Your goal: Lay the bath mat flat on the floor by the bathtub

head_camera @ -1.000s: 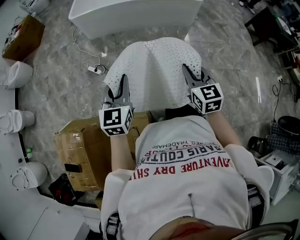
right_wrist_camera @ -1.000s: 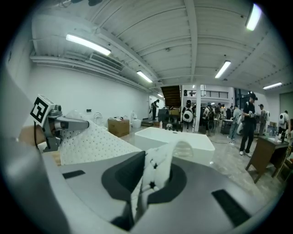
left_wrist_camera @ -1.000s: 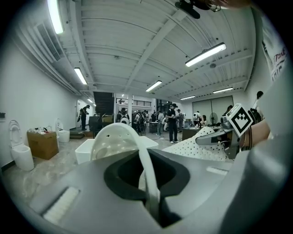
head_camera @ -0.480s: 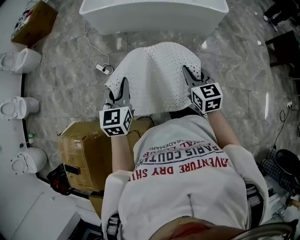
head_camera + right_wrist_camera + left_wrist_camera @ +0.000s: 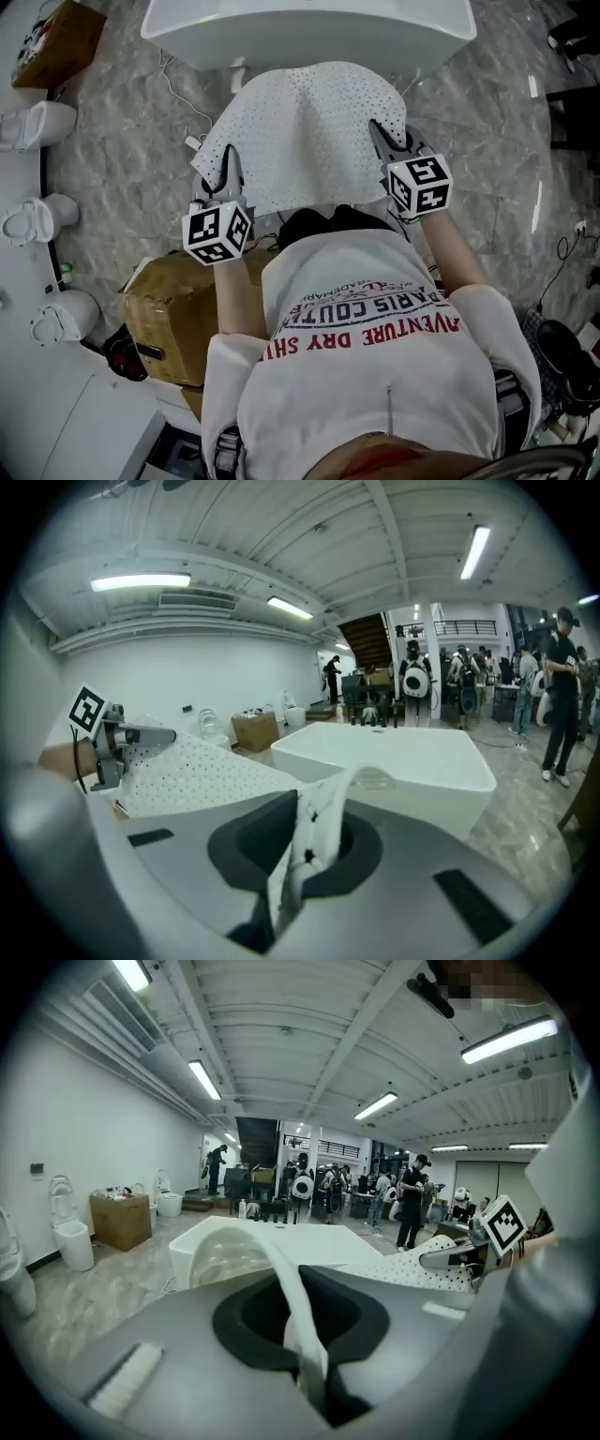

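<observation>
A white perforated bath mat hangs spread in the air between my two grippers, its far edge close to the white bathtub. My left gripper is shut on the mat's near left edge, and the mat's edge shows pinched in its jaws. My right gripper is shut on the near right edge, with a fold of the mat between its jaws. The bathtub stands straight ahead in the right gripper view and also in the left gripper view as the bathtub.
A cardboard box sits on the marble floor behind my left gripper. A white power strip with cable lies left of the mat. Toilets line the left wall. Another box is at far left. People stand in the background.
Both grippers carried the mat forward toward the bathtub, and the tub now fills the top of the head view. The grip on the mat is unchanged.
</observation>
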Tool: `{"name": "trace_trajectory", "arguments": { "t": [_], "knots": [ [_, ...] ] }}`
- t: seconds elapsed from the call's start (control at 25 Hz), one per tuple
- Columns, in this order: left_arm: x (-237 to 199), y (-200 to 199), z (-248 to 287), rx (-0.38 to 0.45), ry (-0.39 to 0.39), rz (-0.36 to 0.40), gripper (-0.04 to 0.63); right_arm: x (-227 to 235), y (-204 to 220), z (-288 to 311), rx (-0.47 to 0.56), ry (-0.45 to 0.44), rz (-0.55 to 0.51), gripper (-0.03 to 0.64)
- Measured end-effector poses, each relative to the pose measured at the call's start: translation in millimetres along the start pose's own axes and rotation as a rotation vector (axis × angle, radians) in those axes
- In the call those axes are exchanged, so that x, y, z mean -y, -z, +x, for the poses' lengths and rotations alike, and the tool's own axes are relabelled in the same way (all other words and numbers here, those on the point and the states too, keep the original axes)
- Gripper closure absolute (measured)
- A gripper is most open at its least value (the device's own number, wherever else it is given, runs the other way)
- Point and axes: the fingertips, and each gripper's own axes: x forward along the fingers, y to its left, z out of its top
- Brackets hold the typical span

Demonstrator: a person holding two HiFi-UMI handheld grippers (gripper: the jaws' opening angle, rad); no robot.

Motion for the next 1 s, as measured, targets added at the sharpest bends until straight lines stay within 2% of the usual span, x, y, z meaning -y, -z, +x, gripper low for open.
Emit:
{"name": "trace_trajectory", "arguments": {
  "t": [0.2, 0.52, 0.72, 0.88, 1.0],
  "knots": [
    [-13.0, 7.9, 62.3, -0.08, 0.033, 0.008, 0.569, 36.5, -0.9, 42.9, -0.051, 0.018, 0.037, 0.6],
    [-55.6, 32.2, 183.4, -0.163, 0.154, -0.003, 0.569, 76.3, 13.1, 137.3, -0.168, 0.092, 0.106, 0.6],
    [-99.4, 66.8, 259.3, -0.235, 0.218, -0.049, 0.569, 99.4, 29.8, 203.0, -0.222, 0.155, 0.147, 0.6],
    [-127.4, 98.1, 304.0, -0.291, 0.265, -0.009, 0.569, 107.8, 55.4, 251.0, -0.268, 0.177, 0.152, 0.6],
    [-142.0, 124.6, 347.7, -0.317, 0.278, -0.011, 0.569, 124.2, 76.2, 290.8, -0.291, 0.187, 0.126, 0.6]
  ]
}}
